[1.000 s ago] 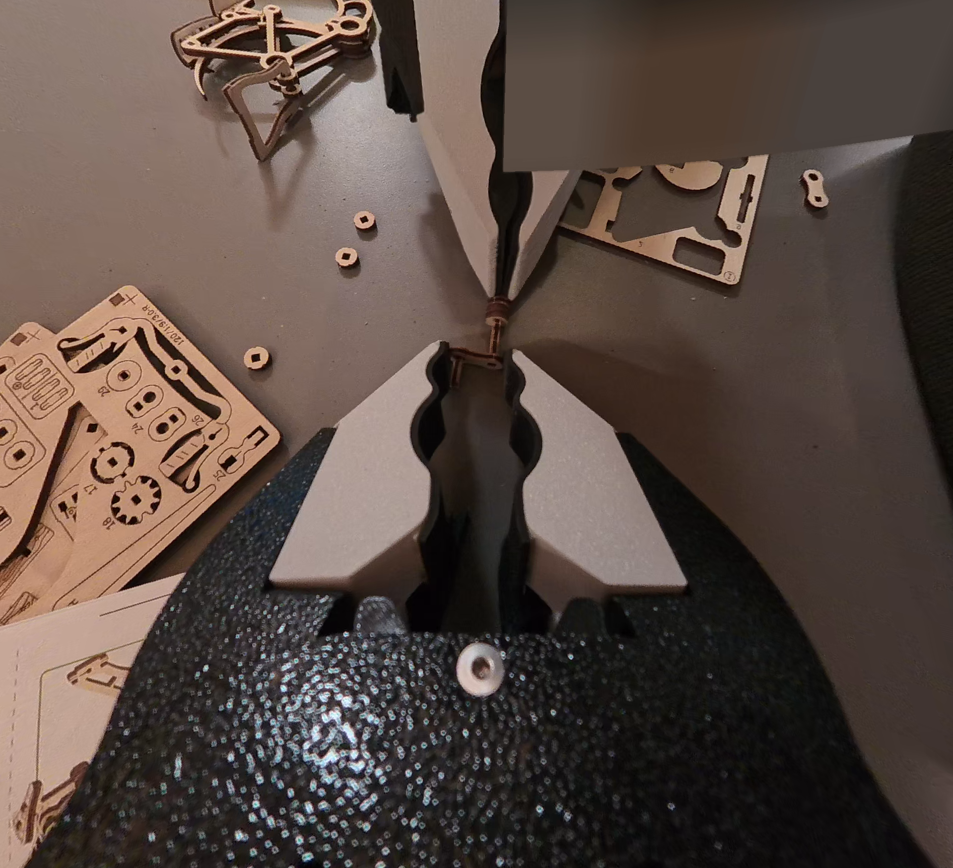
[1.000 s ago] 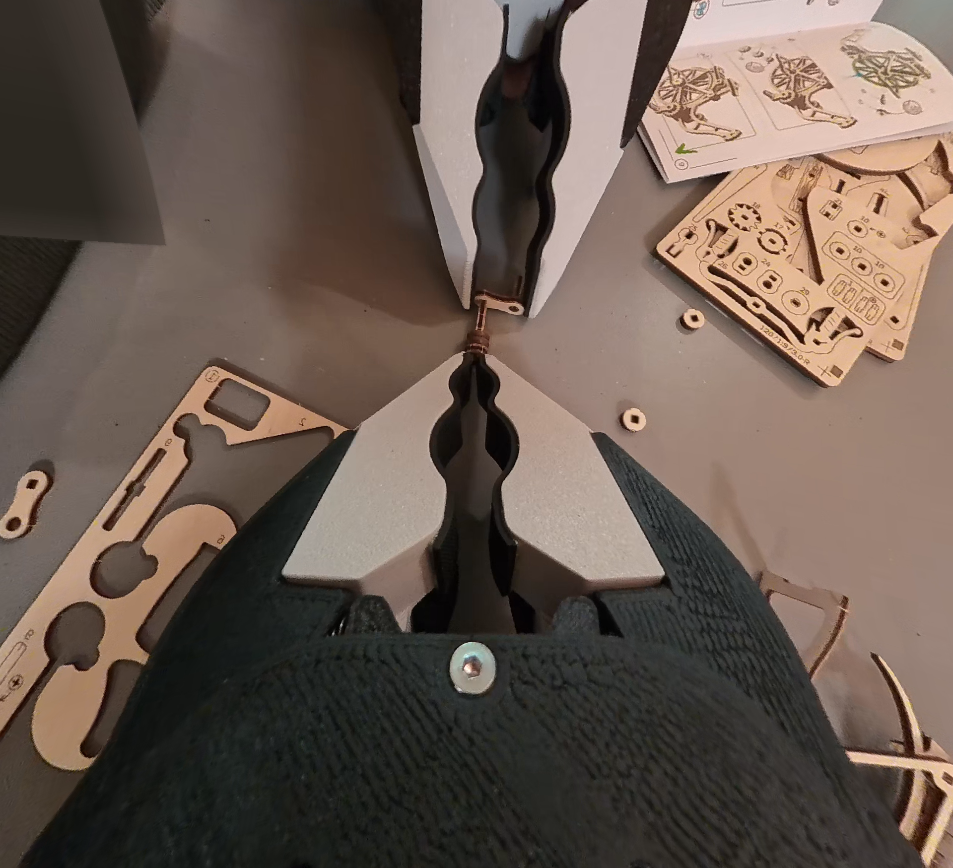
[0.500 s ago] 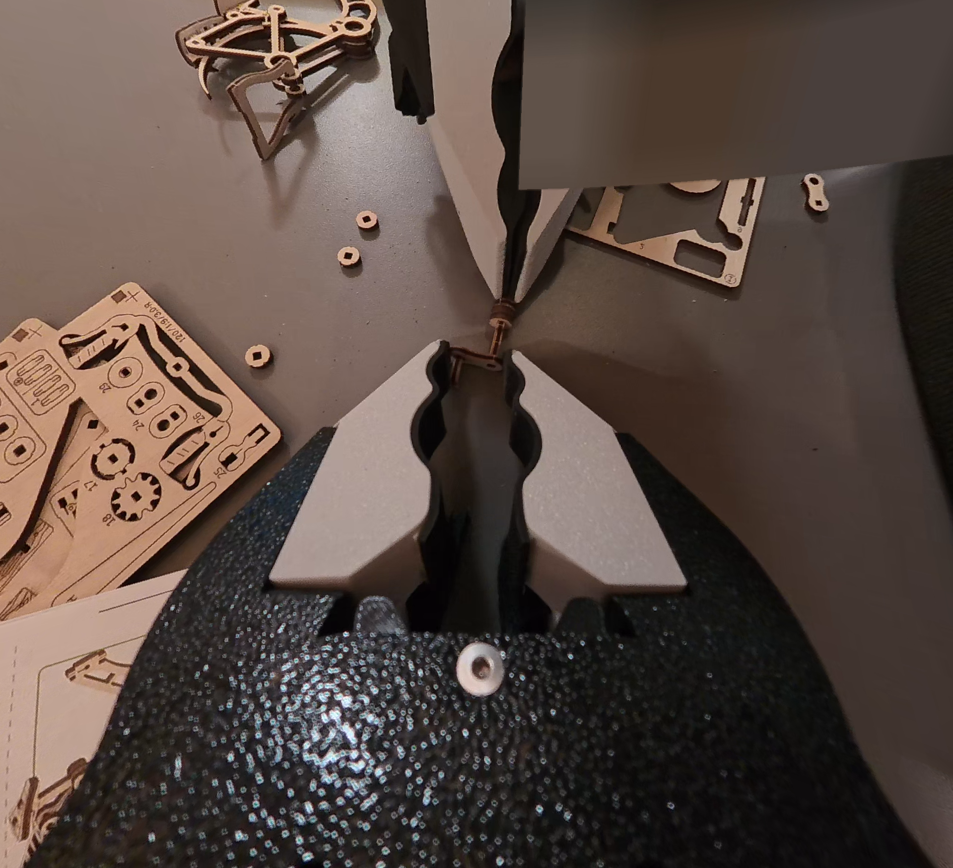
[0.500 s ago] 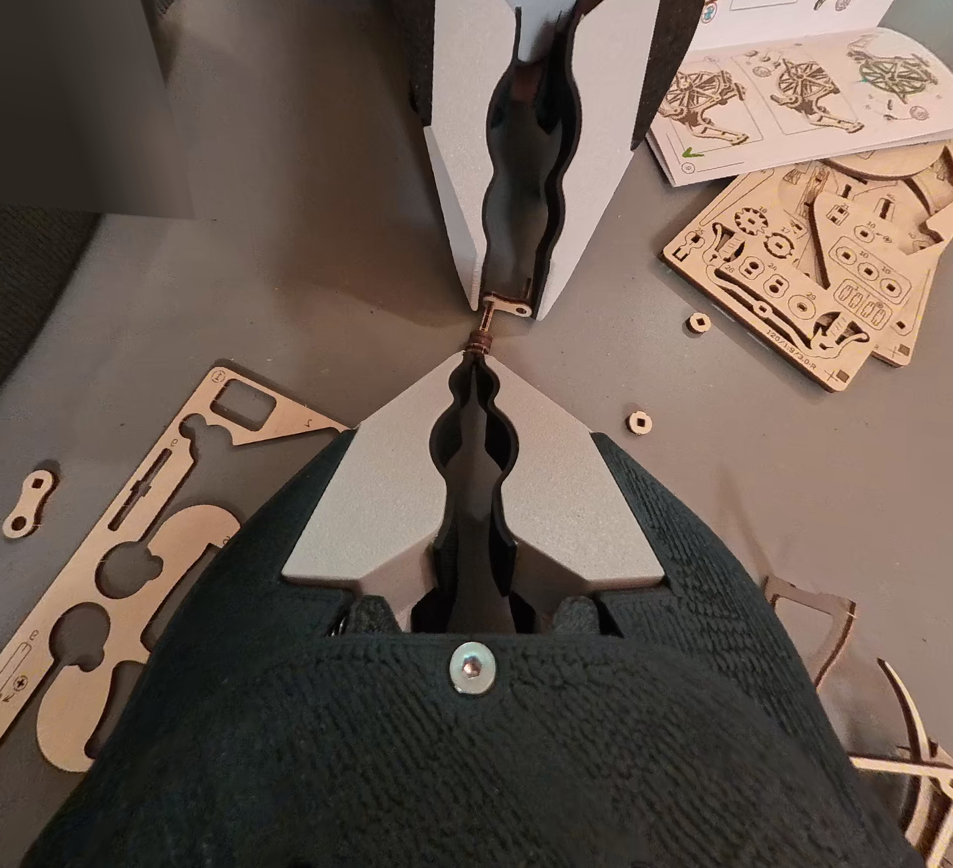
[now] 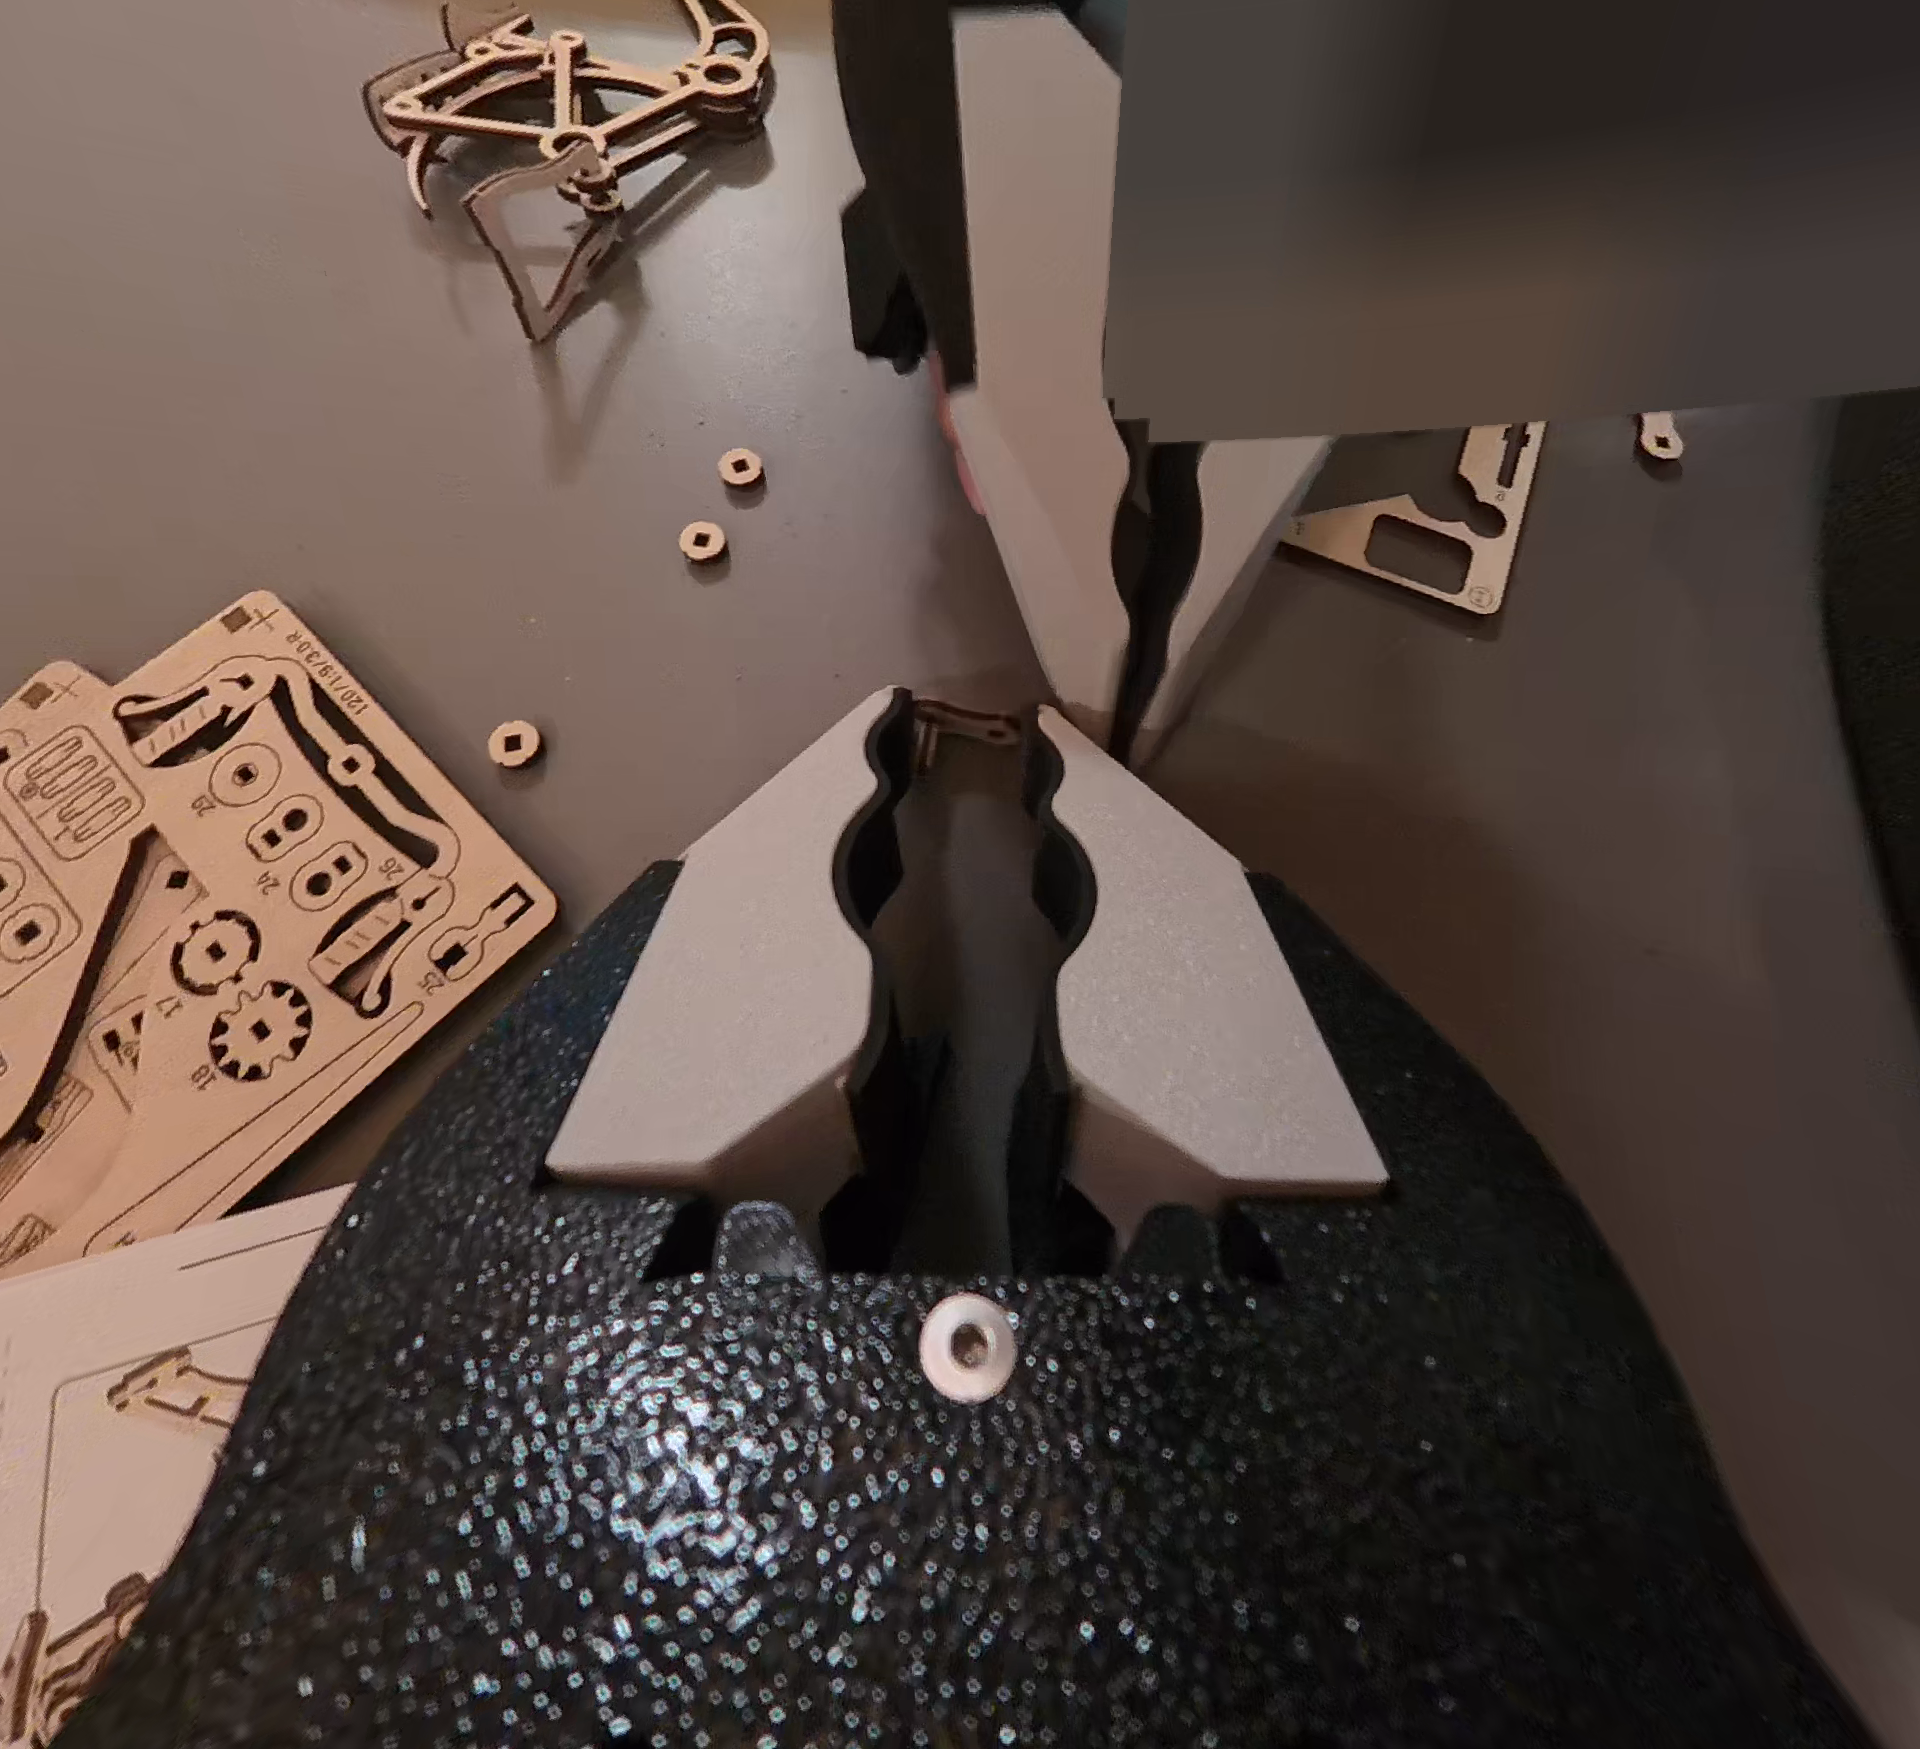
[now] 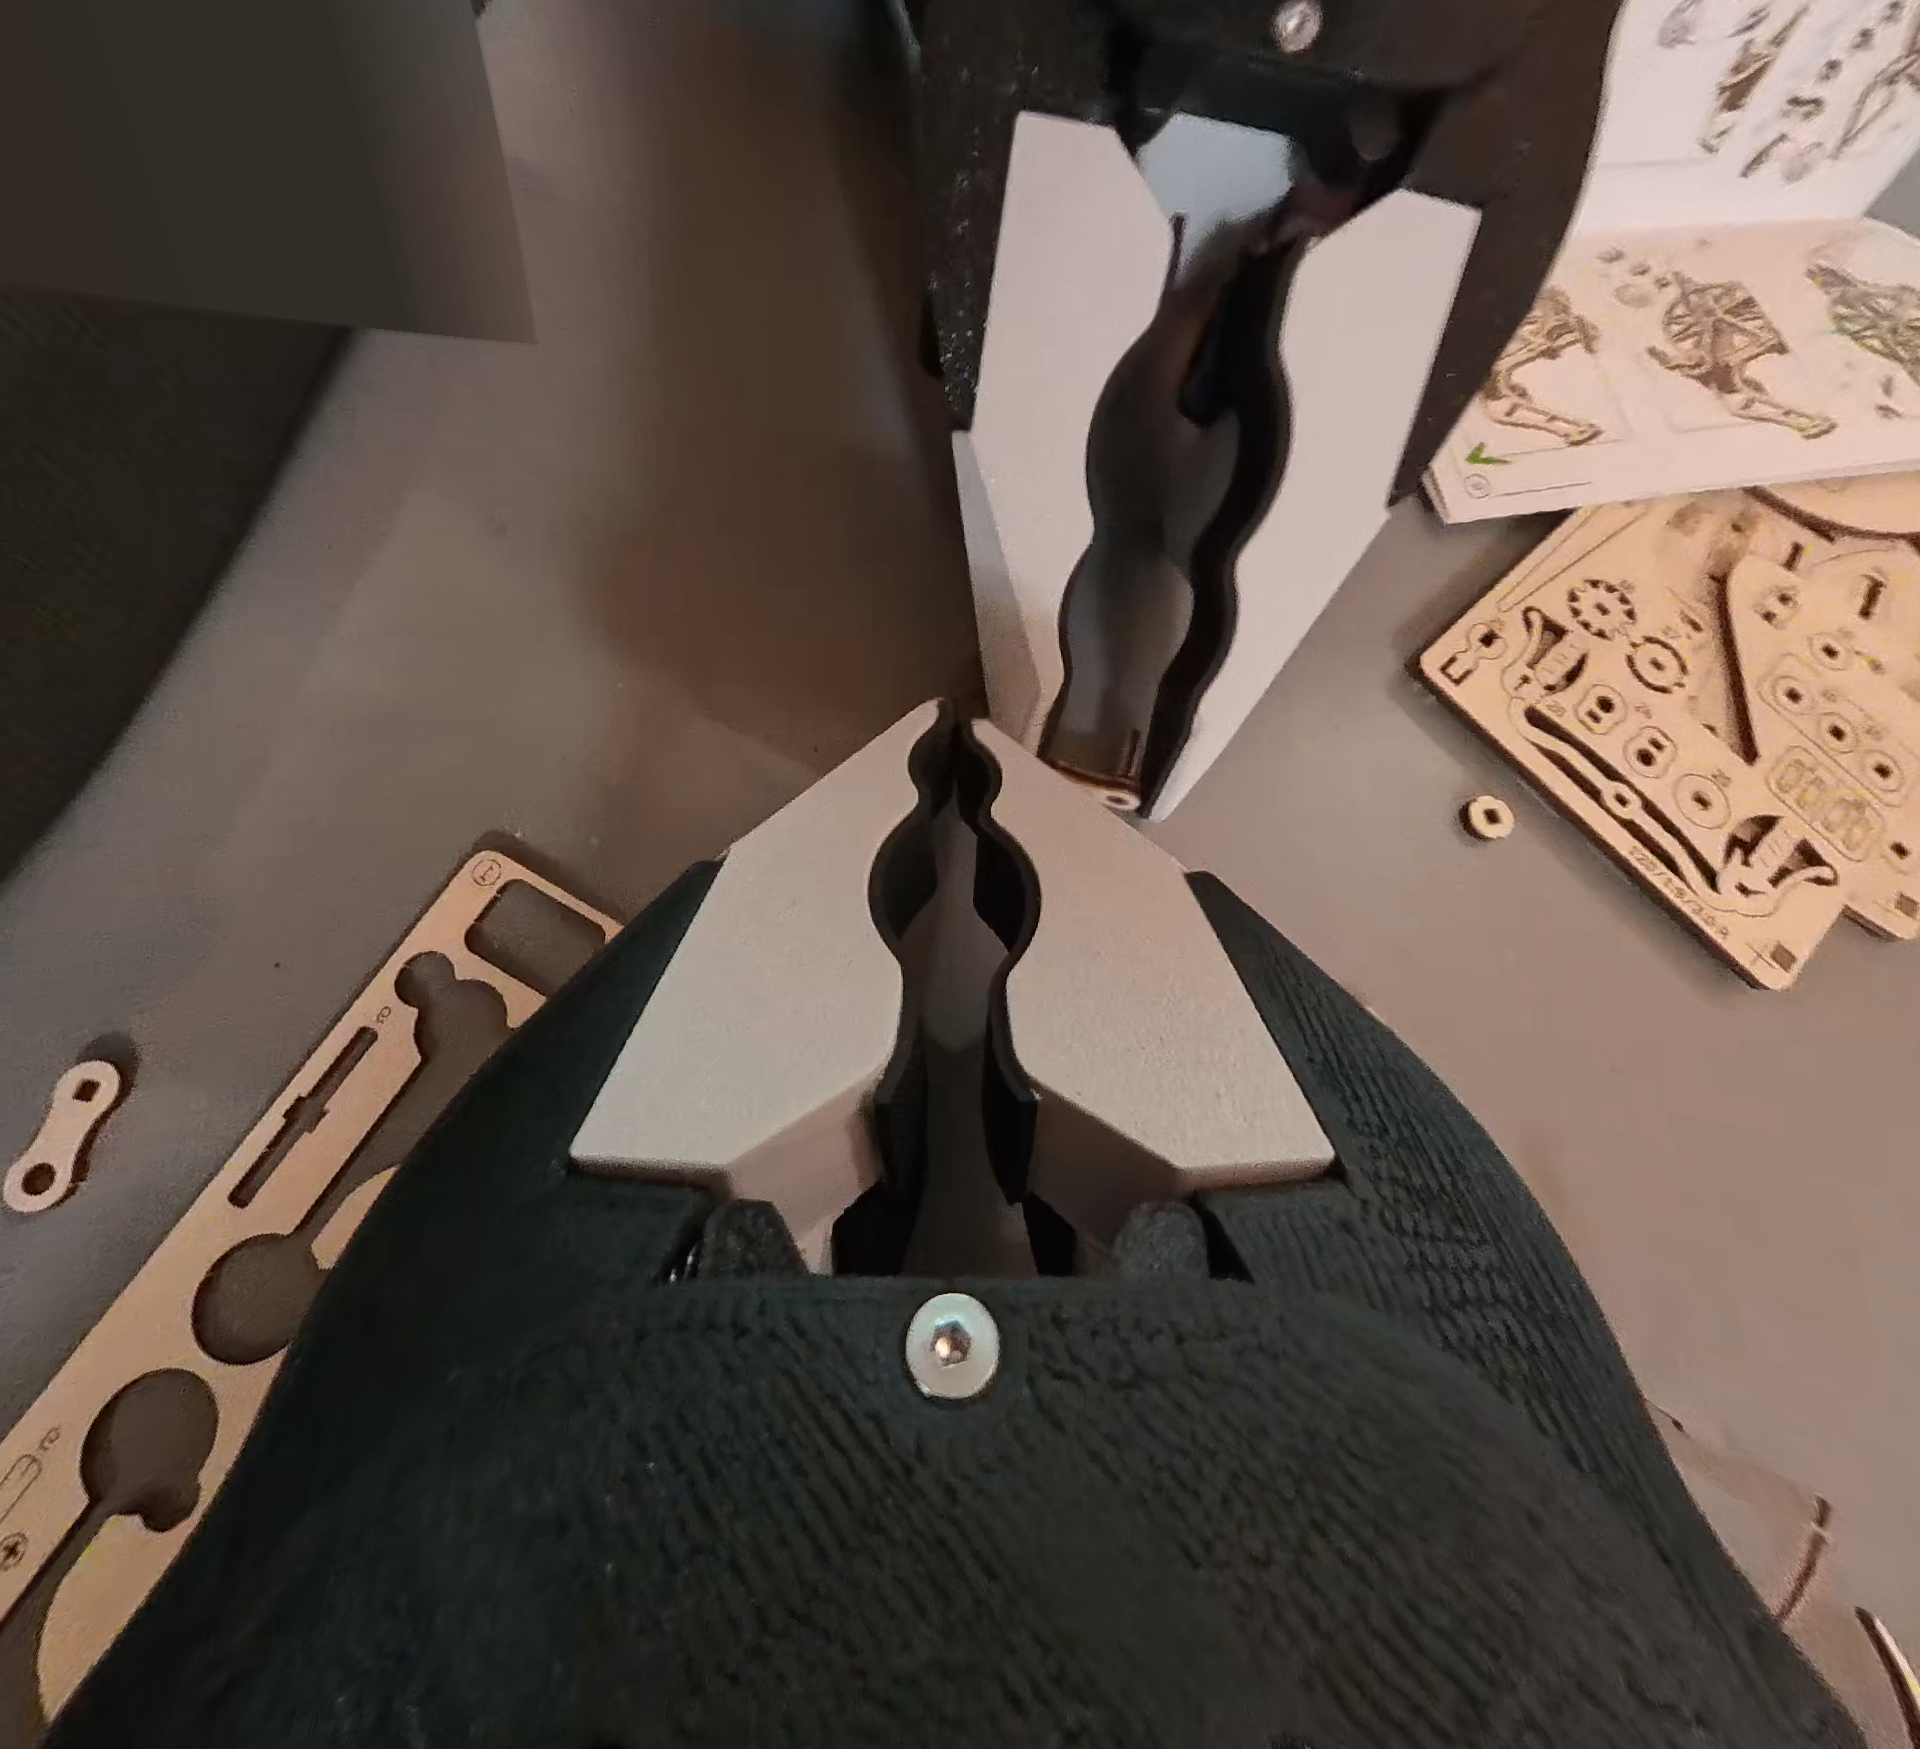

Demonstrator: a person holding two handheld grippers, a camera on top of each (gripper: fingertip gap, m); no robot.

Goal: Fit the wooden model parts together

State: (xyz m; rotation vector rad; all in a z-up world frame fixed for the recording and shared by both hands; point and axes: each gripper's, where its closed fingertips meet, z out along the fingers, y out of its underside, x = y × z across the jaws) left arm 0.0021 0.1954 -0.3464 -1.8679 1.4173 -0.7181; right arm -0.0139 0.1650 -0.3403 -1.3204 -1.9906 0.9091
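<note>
Left gripper (image 5: 968, 723): nearest in left wrist view; black speckled body, grey fingers pointing fwd over the table. Tips pinch a small flat wooden link (image 5: 966, 725) crosswise, so closed on that part, w/ a gap left between the wavy pads behind it.
Left gripper, seen from right wrist view (image 6: 1103, 769): comes down from top of frame, tilted, tips low near the table; the wooden link (image 6: 1101, 764) sits at its very tips.
Right gripper (image 6: 958, 731): black textured body, grey fingers fwd & angled down; tips nearly touching, only a thin slit. Can't tell if anything is held between them.
Right gripper, seen from left wrist view (image 5: 1127, 743): descends steeply from upper centre, tips just right of the left gripper's tips, very close. Upper part hidden by a blur patch.
Tip relation: the two grippers' tips are side by side, near touching; contact not clear.
Table (image 5: 312, 411): grey, matte.
Near left: punched wooden sheets (image 5: 260, 868) stacked, paper instructions (image 5: 125, 1387) under their near edge.
Mid: three small wooden washers (image 5: 516, 744) loose on the table.
Far left: part-built wooden assembly (image 5: 571, 130) lying flat.
Far right: emptied wooden sheet (image 5: 1455, 536), one loose link (image 5: 1659, 435) beyond it.
</note>
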